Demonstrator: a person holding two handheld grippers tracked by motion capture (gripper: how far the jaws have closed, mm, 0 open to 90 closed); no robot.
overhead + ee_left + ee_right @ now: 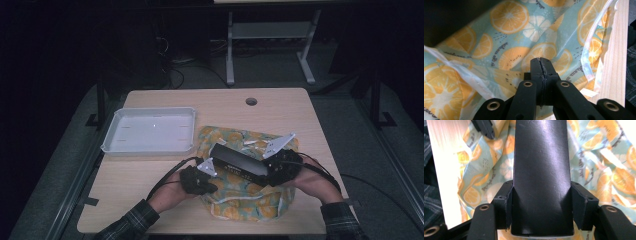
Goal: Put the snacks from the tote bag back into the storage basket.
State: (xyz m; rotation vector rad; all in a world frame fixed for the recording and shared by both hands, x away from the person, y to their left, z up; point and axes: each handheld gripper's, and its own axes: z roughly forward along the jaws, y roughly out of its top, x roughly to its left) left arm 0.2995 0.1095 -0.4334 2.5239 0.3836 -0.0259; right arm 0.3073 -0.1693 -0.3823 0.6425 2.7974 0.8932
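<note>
A long black box (239, 163) (541, 157) hangs tilted over a light-blue cloth printed with orange slices (250, 197) (604, 170). My right gripper (280, 167) (541, 205) is shut on the box's near end, one pad on each long side. My left gripper (200, 179) (540, 61) is at the cloth's left edge, just left of the box's other end, with its jaws shut tight against each other. The cloth (511, 32) rises right behind its tips, and a white hem (461, 72) runs toward them. Whether fabric is pinched there is hidden.
A shallow white tray (147, 111) stands at the back left of the wooden table (225, 100). A round cable hole (251, 101) is near the far edge. Beyond the table stand the legs of another desk (230, 55) on a dark floor.
</note>
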